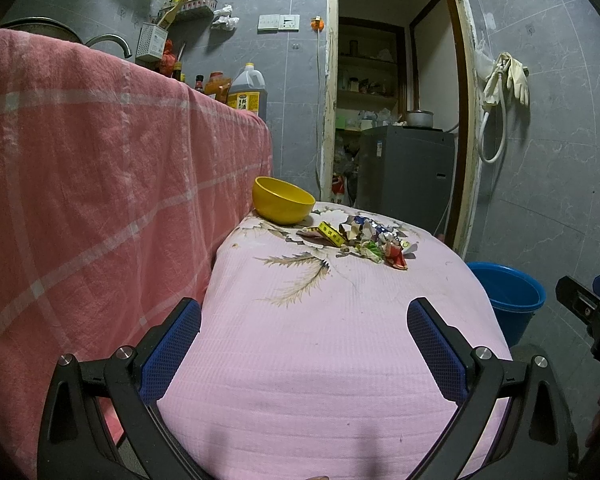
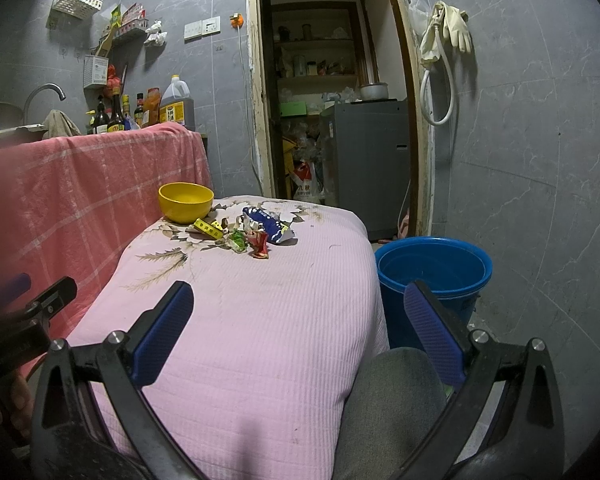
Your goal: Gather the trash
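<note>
A pile of crumpled wrappers [image 1: 364,238] [image 2: 246,232] lies at the far end of the pink-covered table [image 1: 320,340] [image 2: 260,320], just right of a yellow bowl [image 1: 283,200] [image 2: 185,202]. A blue bucket [image 1: 510,298] [image 2: 434,270] stands on the floor at the table's right side. My left gripper [image 1: 304,320] is open and empty over the near part of the table. My right gripper [image 2: 300,308] is open and empty over the table's near right edge. Both are well short of the wrappers.
A counter draped in a pink checked cloth [image 1: 100,184] [image 2: 80,188] runs along the left, with bottles [image 2: 140,110] and a tap [image 2: 44,92]. A doorway with a grey appliance [image 2: 364,160] lies beyond. My knee in grey [image 2: 388,408] is near the right gripper.
</note>
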`<action>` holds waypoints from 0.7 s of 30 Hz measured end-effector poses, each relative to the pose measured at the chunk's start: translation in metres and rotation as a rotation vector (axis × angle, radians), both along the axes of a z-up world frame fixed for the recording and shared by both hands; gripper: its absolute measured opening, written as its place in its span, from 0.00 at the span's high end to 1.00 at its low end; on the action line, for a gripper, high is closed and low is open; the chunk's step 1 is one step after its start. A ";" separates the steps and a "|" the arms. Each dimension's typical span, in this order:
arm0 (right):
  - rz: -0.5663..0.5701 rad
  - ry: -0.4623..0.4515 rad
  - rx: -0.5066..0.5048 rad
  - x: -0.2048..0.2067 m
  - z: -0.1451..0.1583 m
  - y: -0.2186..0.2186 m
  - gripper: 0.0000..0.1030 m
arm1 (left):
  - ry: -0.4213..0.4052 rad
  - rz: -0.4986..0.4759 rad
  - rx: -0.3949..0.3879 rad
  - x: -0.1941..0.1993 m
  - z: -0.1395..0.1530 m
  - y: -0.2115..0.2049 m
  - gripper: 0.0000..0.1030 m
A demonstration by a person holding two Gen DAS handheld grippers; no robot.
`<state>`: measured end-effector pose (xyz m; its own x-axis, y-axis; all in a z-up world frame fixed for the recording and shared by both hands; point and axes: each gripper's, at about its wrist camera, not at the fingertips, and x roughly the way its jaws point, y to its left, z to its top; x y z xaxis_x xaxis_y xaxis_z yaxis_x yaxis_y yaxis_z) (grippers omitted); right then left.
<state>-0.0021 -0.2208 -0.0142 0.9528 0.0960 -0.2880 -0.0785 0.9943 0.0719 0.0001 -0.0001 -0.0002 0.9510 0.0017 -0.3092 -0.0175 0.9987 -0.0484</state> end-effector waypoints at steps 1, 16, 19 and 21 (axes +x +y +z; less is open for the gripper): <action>0.001 0.002 0.000 0.000 0.000 0.000 0.00 | 0.001 0.001 0.000 0.000 0.000 0.000 0.02; 0.014 -0.018 -0.001 0.018 0.007 -0.003 0.00 | -0.004 -0.021 0.014 0.020 0.006 -0.008 0.02; 0.015 -0.030 0.002 0.028 0.012 -0.007 0.00 | -0.023 -0.006 0.010 0.030 0.012 -0.007 0.02; 0.012 -0.037 0.010 0.036 0.015 -0.010 0.00 | -0.033 0.003 0.007 0.038 0.016 -0.007 0.02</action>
<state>0.0338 -0.2308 0.0013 0.9616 0.1106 -0.2510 -0.0935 0.9925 0.0789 0.0380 -0.0076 0.0158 0.9606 0.0066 -0.2780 -0.0188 0.9990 -0.0416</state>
